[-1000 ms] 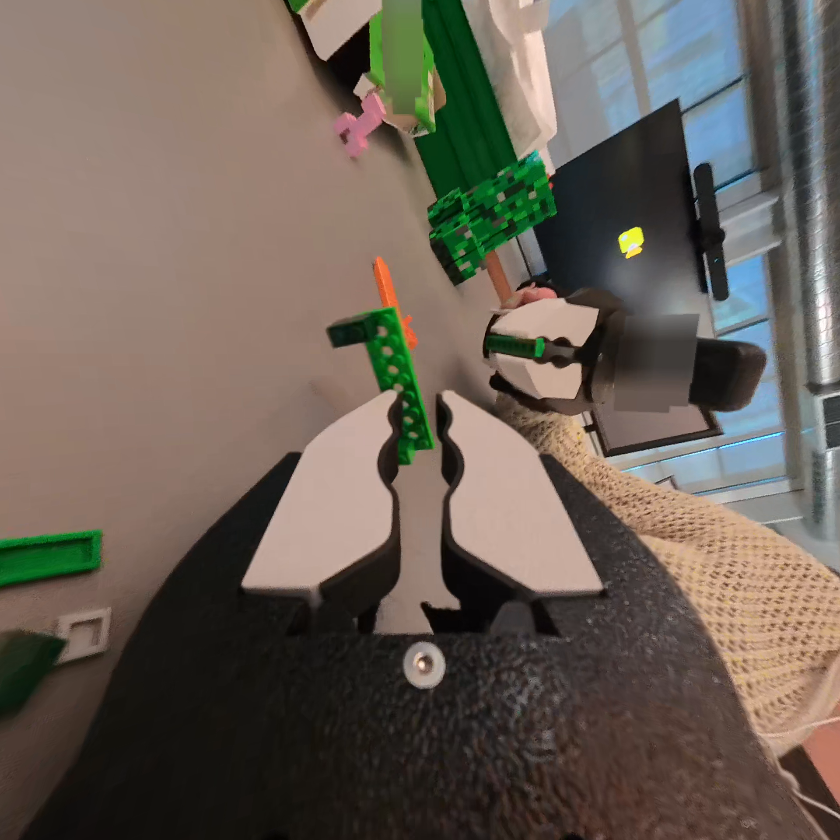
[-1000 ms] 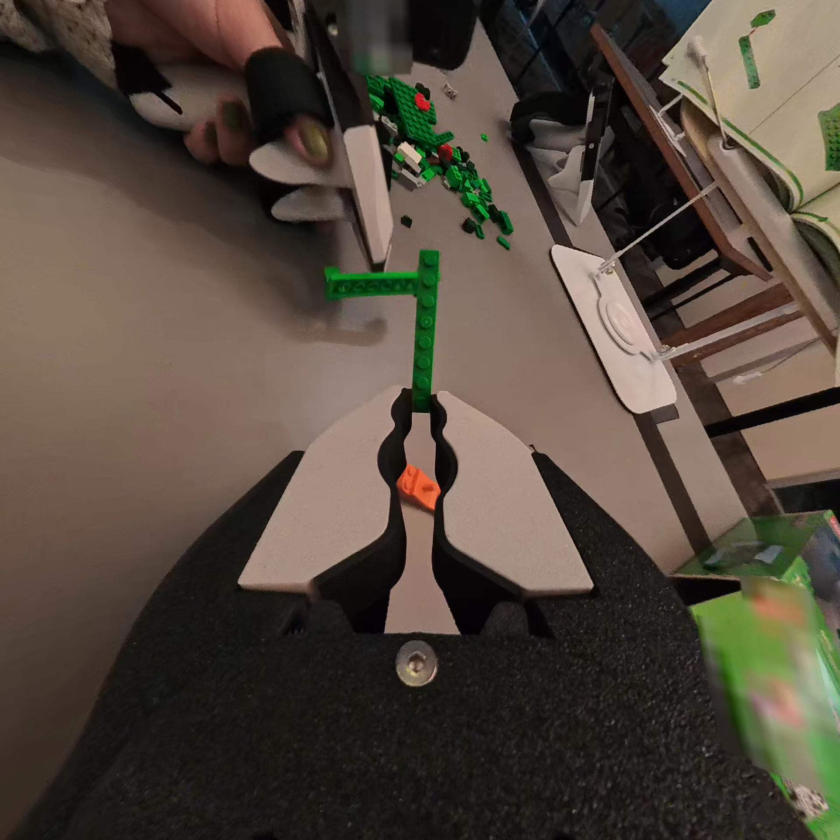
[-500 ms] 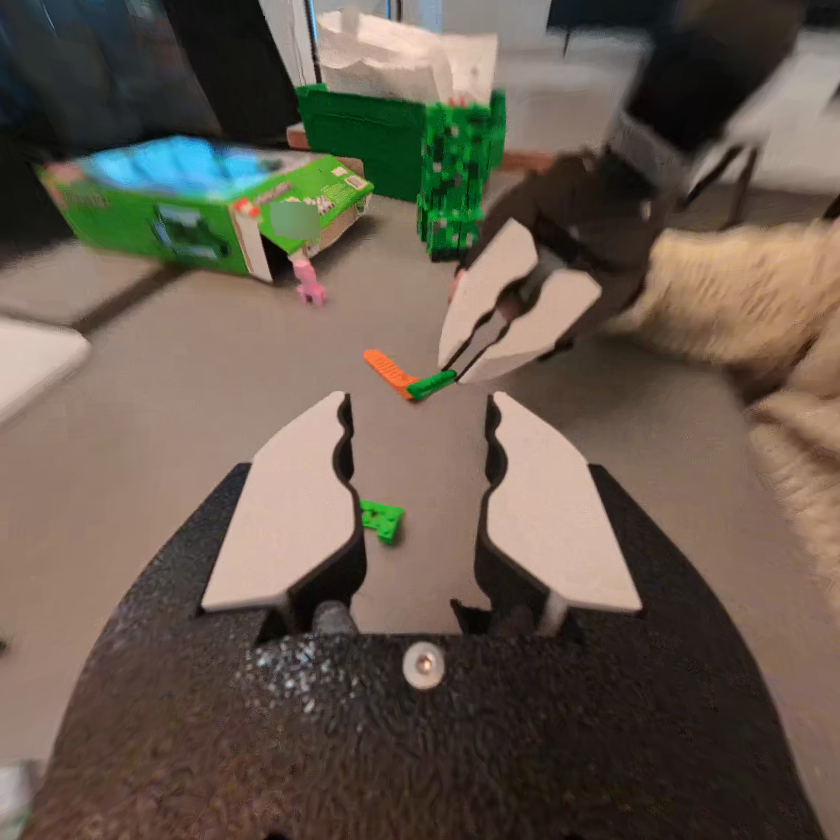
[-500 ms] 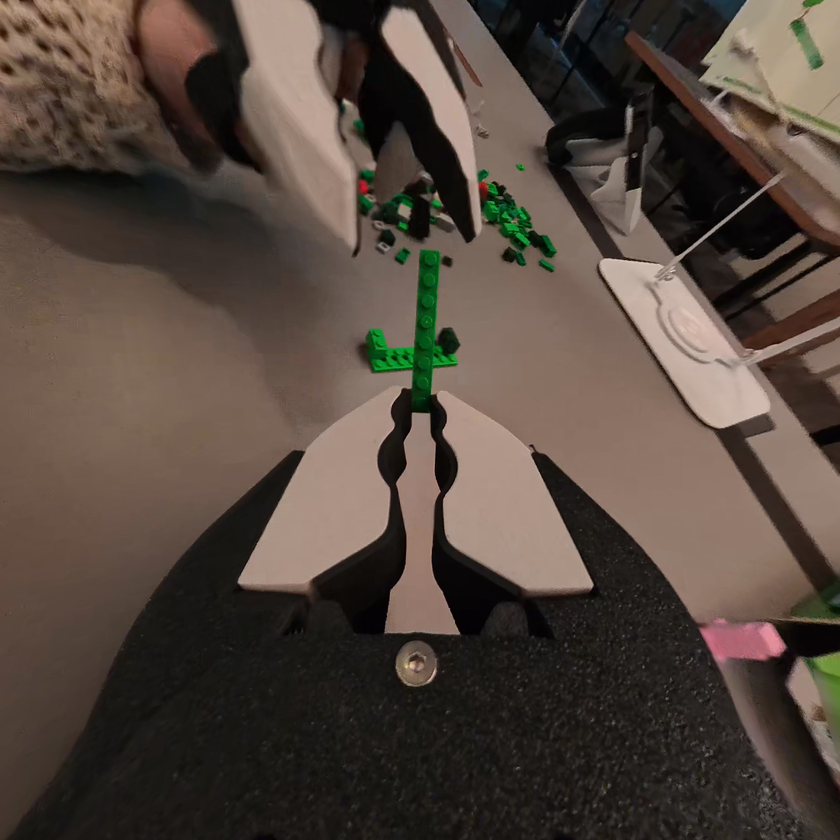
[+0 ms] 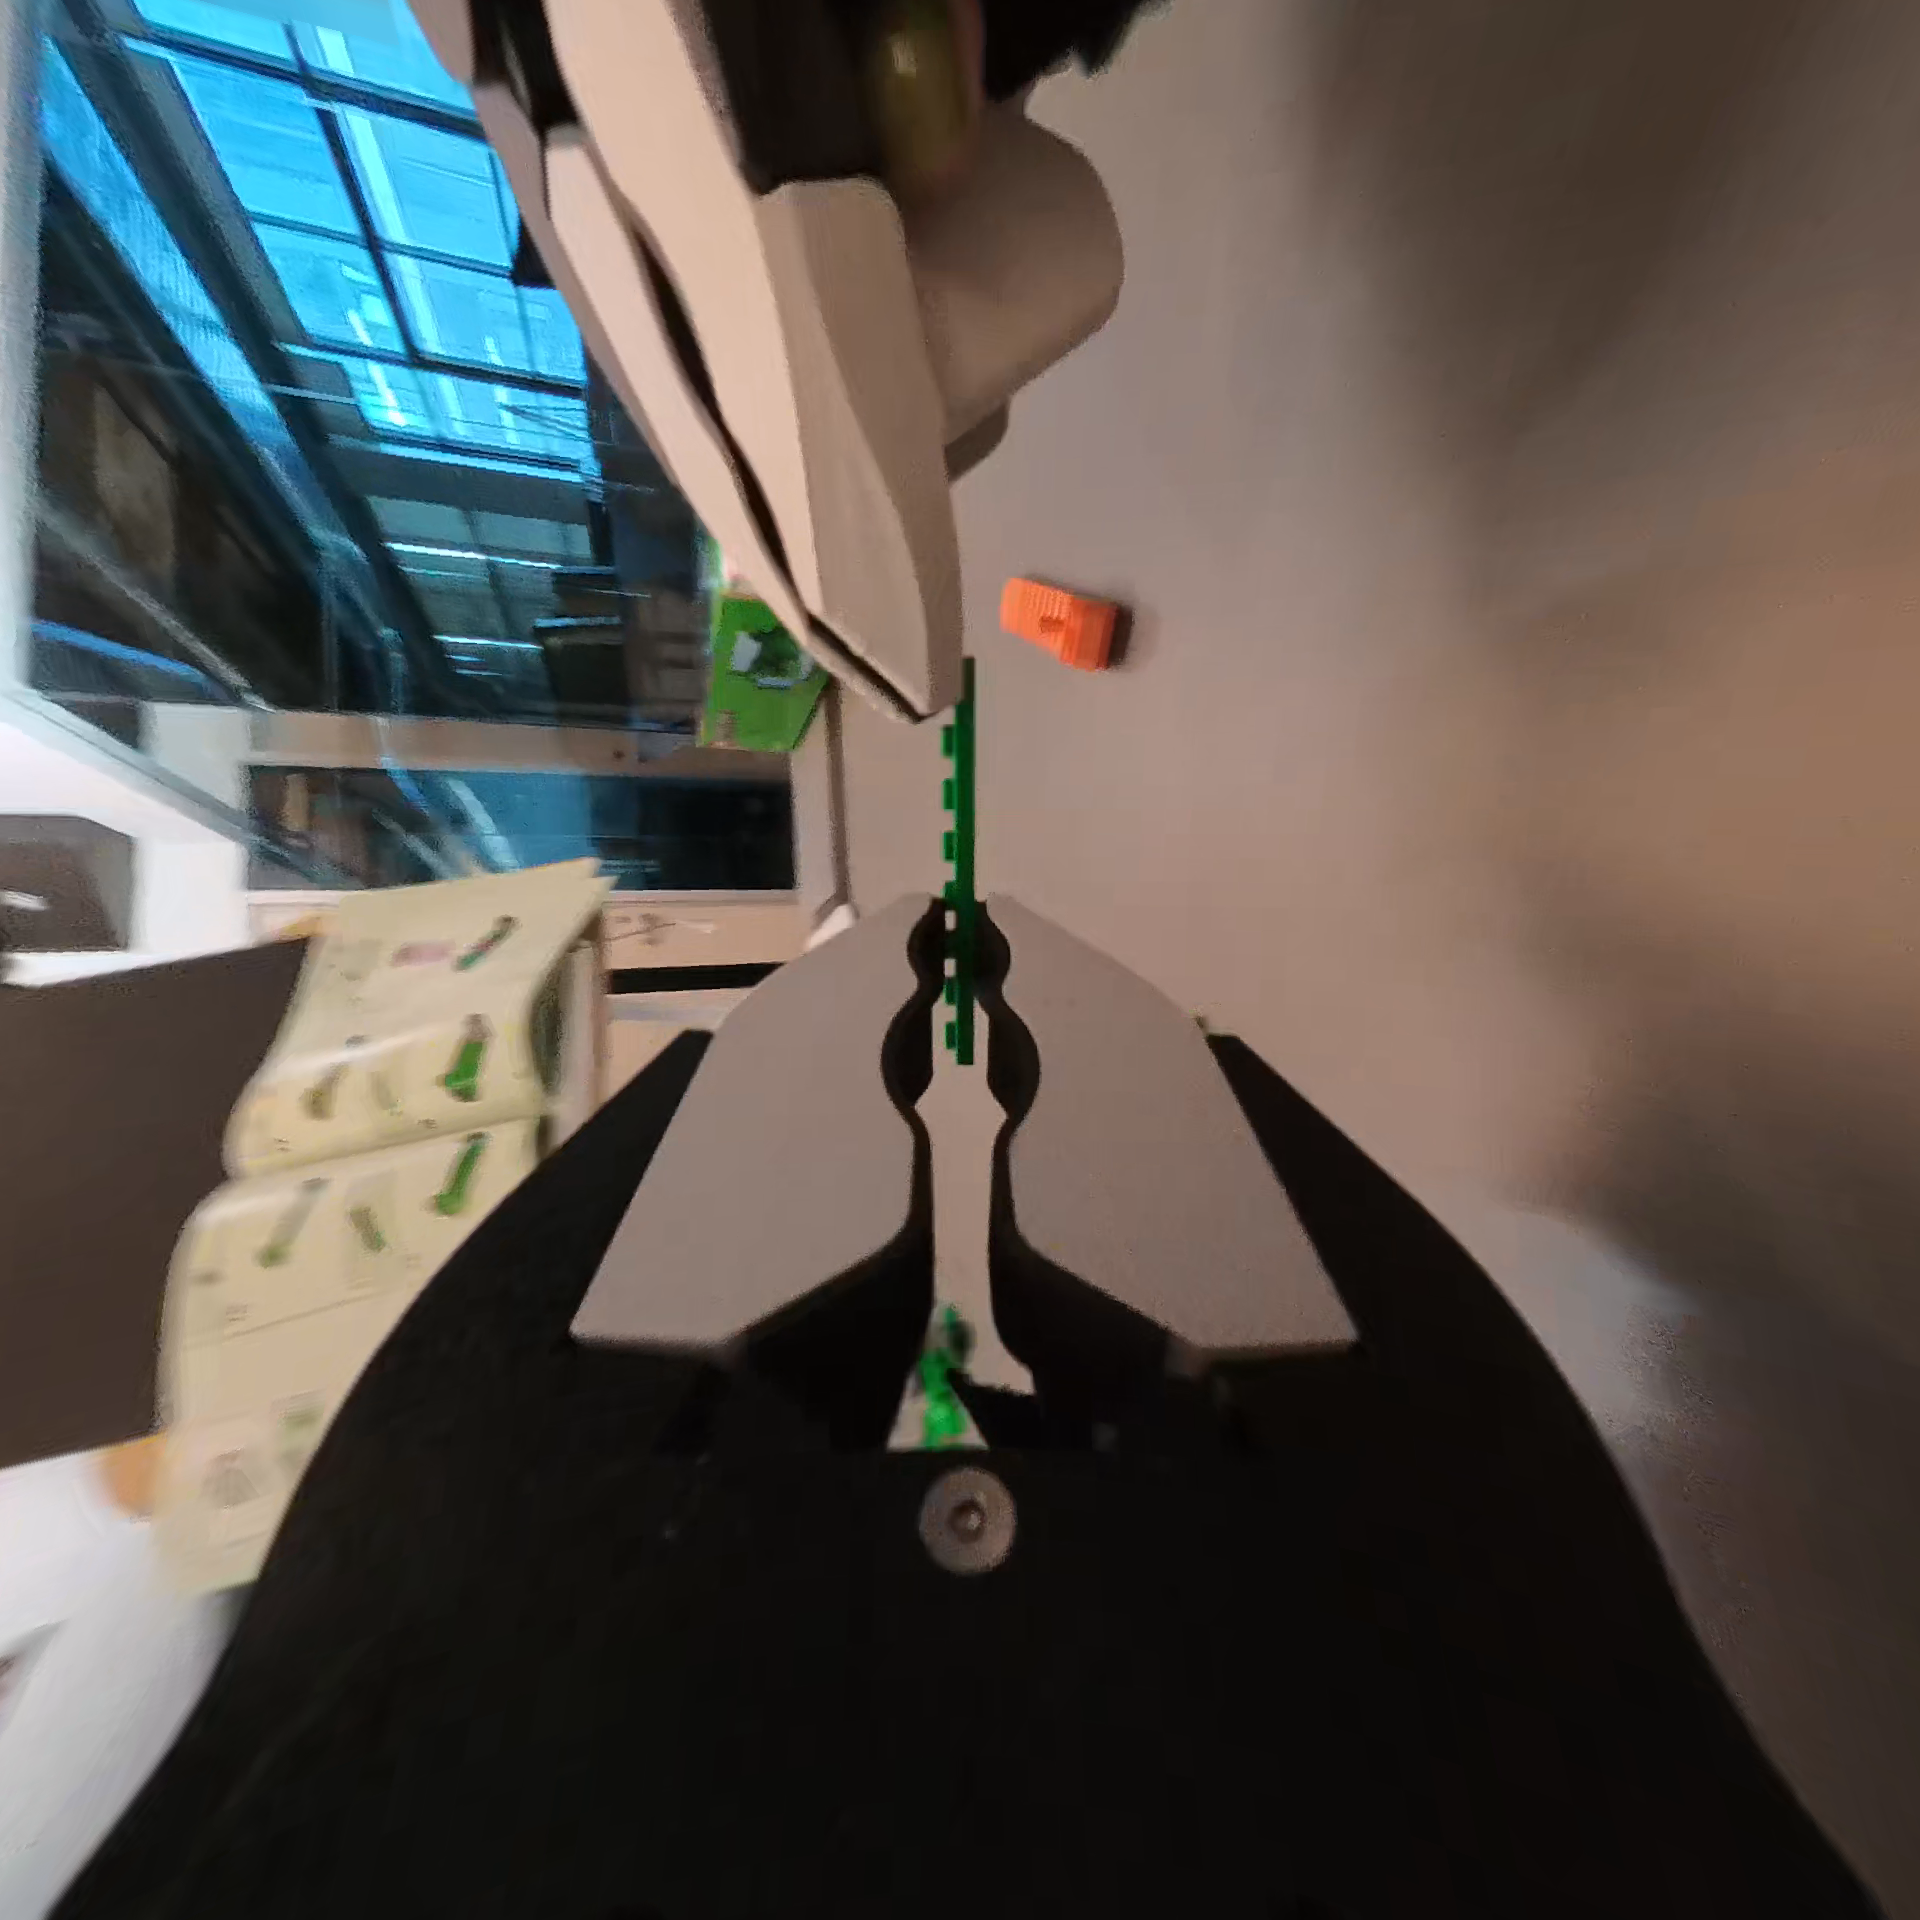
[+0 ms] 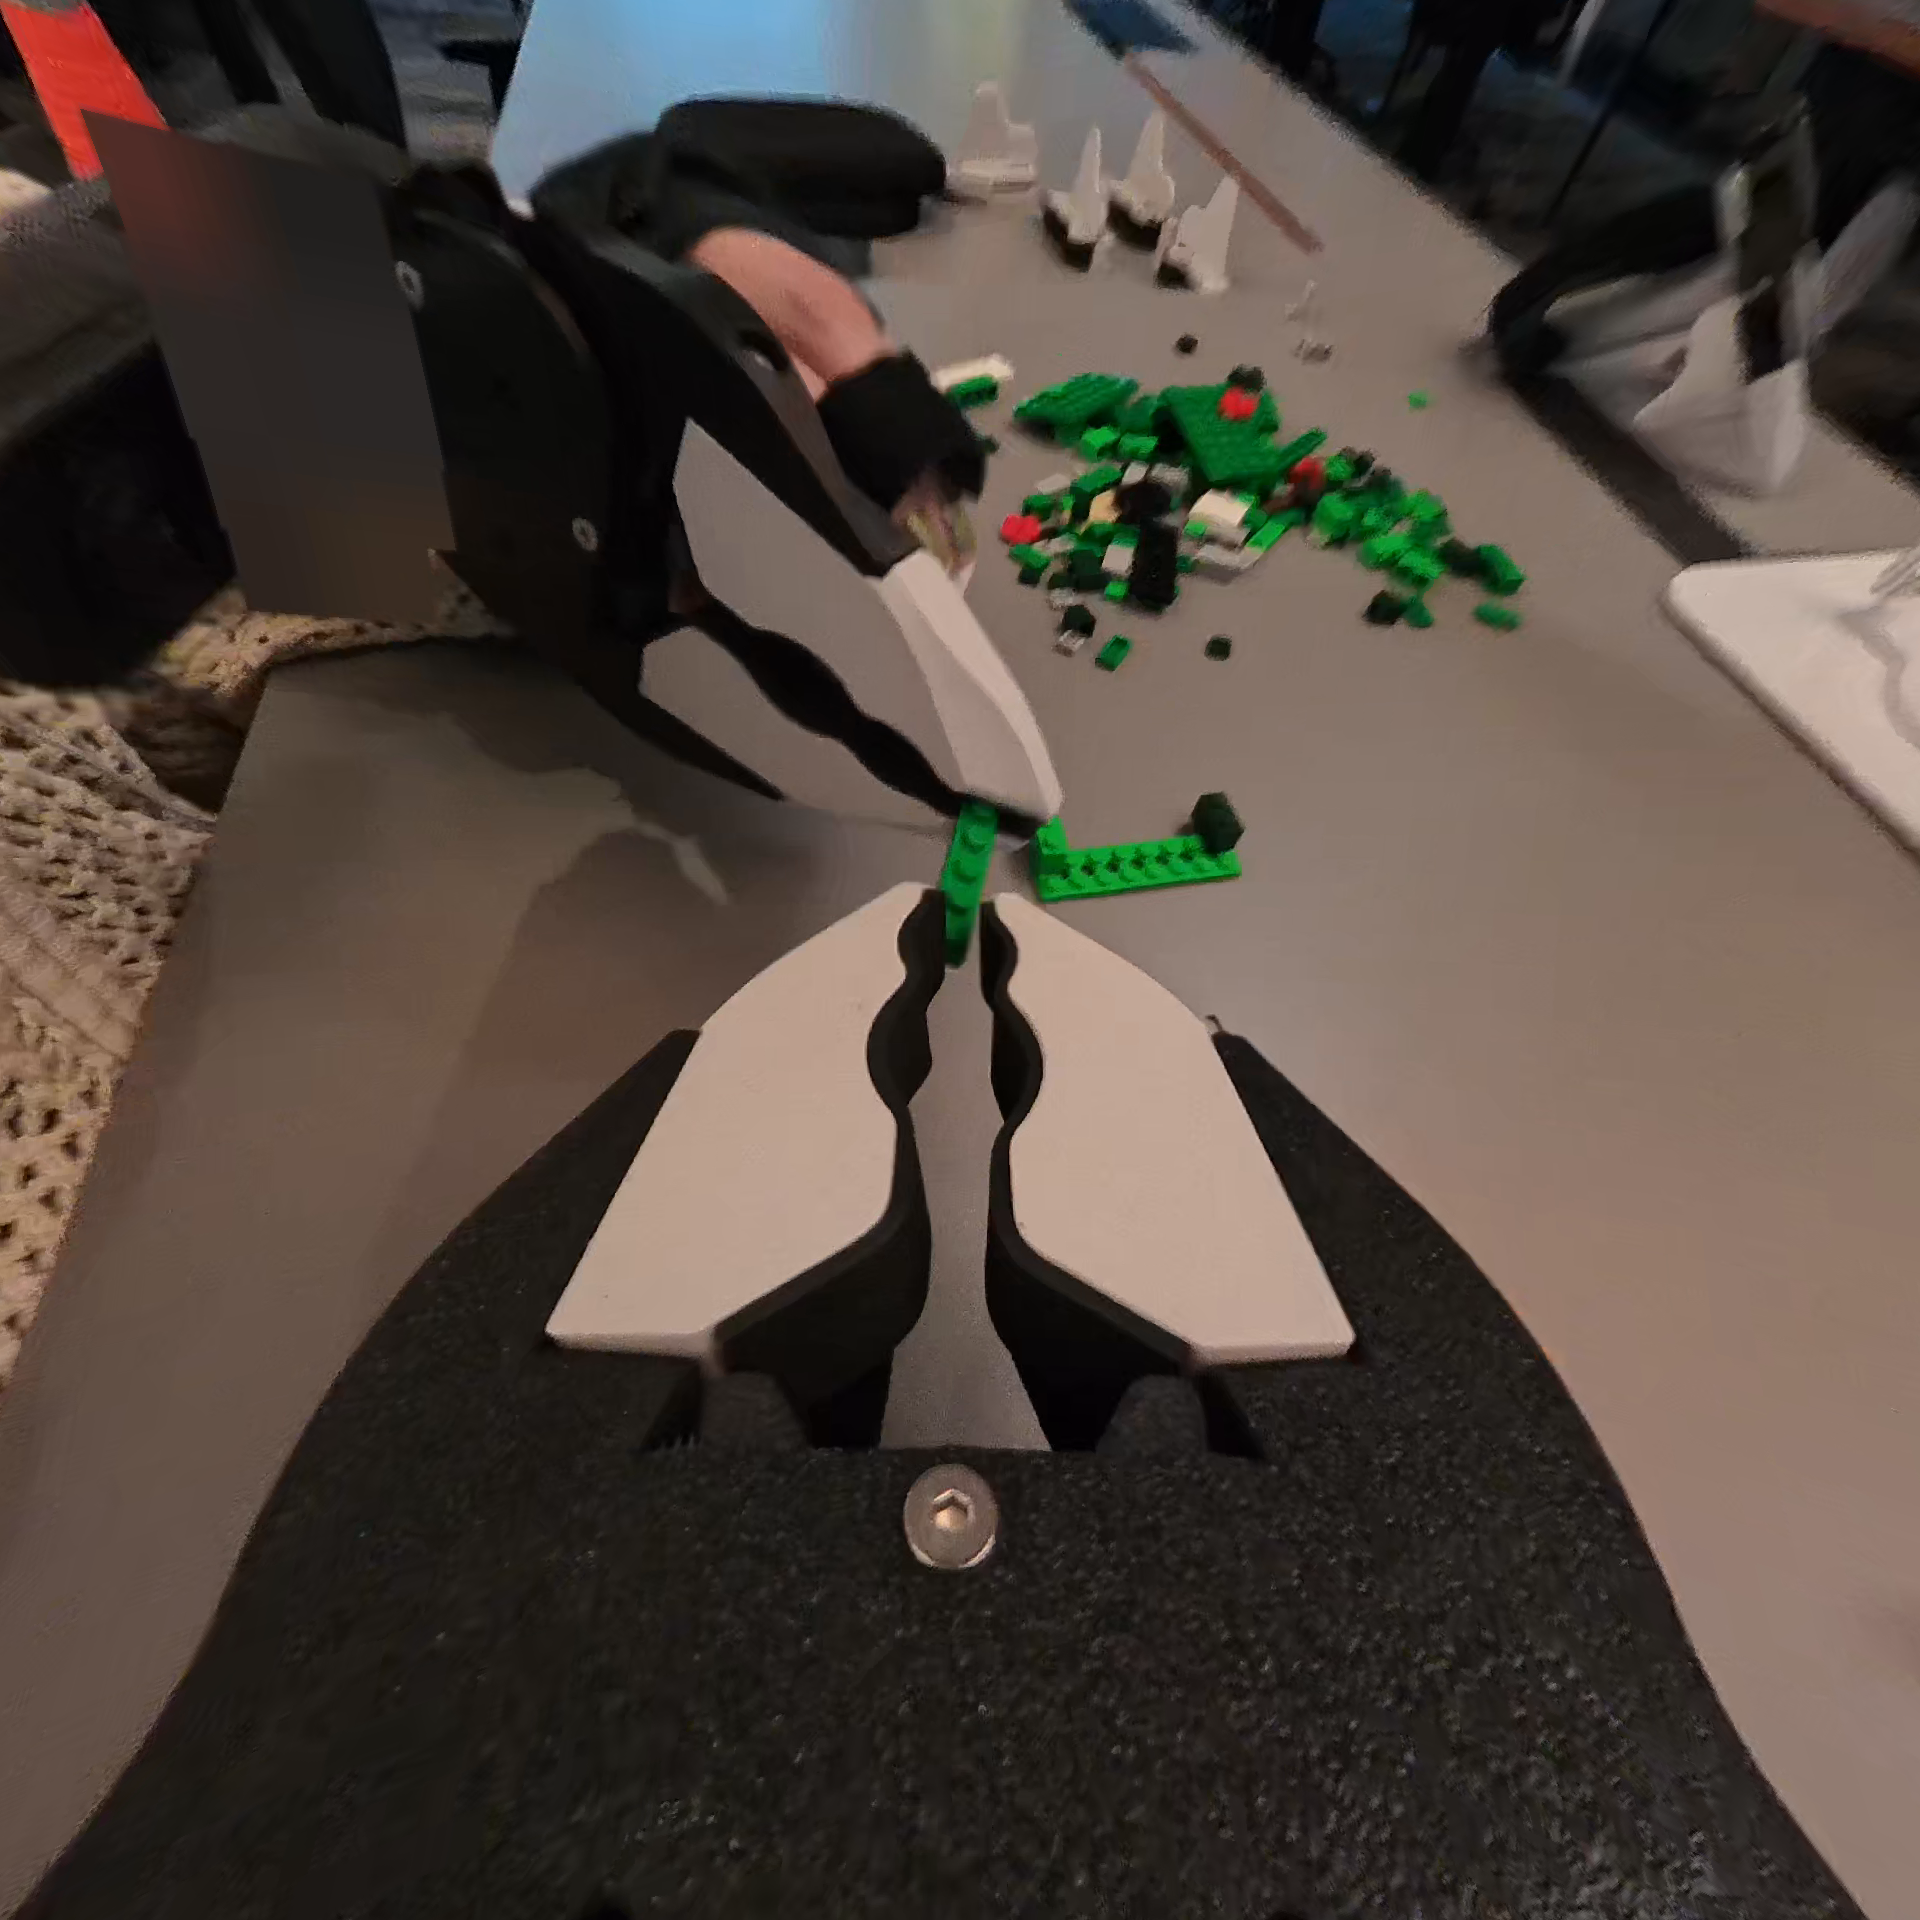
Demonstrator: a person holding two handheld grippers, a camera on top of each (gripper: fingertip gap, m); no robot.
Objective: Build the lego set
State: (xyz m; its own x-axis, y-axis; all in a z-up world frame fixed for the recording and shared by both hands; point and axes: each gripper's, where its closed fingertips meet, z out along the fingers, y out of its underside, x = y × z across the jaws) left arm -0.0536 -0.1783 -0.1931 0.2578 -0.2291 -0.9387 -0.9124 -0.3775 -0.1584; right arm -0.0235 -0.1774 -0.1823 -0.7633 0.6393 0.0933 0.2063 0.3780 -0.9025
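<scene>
— Where are you working here?

— You're in an office or meeting room: a long grey surface (image 6: pixel 1455 935), tall glazed windows (image 5: pixel 343 343) with a building beyond.

— What else tells you that?

— A pile of loose bricks (image 6: pixel 1226 499), an open instruction booklet (image 5: pixel 384 1122) propped beside you, white stands (image 6: pixel 1132 197) at the far end.
</scene>
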